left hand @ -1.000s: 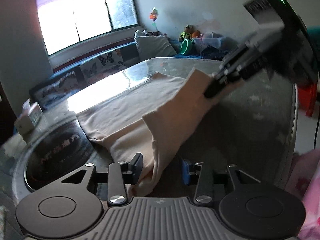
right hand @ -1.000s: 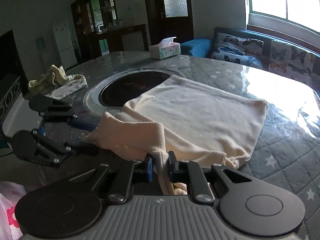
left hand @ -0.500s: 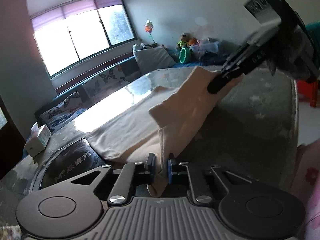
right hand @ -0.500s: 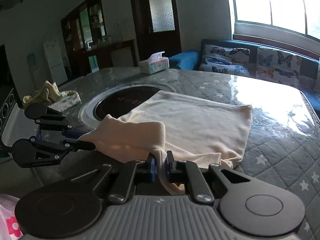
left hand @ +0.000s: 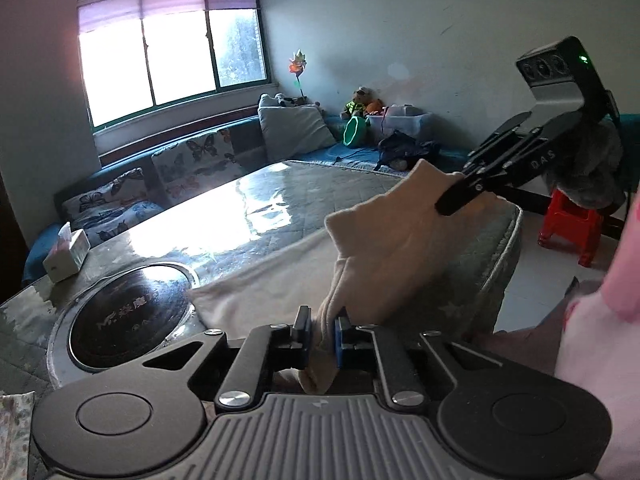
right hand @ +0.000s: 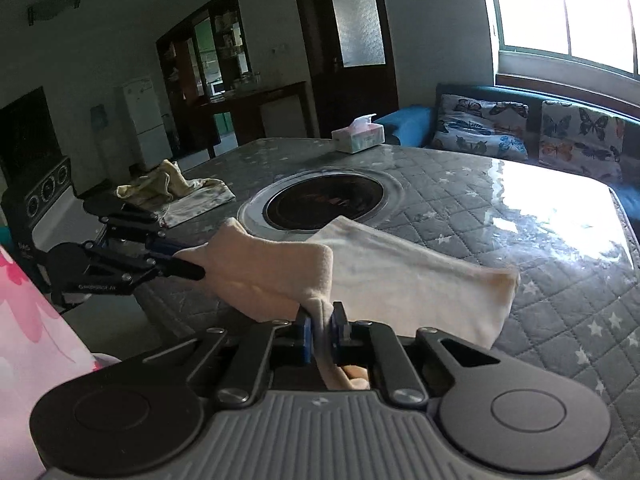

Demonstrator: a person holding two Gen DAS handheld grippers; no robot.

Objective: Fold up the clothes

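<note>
A cream cloth (left hand: 384,256) (right hand: 400,276) lies partly on the grey quilted table (right hand: 520,208), its near edge lifted. My left gripper (left hand: 322,330) is shut on one near corner of the cloth. My right gripper (right hand: 320,326) is shut on the other near corner. Each gripper shows in the other's view, the right gripper (left hand: 452,204) at upper right and the left gripper (right hand: 192,266) at left, with the cloth's edge stretched between them above the table edge. The far part of the cloth rests flat beside the round black hob (right hand: 324,200).
A tissue box (right hand: 357,136) stands at the table's far side. A crumpled yellow-white garment (right hand: 172,188) lies at the table's left. A red stool (left hand: 572,228) stands on the floor past the table edge. A sofa with butterfly cushions (right hand: 532,132) runs under the window.
The left gripper closed on the cloth's near corner. Both grippers have lifted the near edge higher and drawn it back toward the table edge, so less cloth lies flat.
</note>
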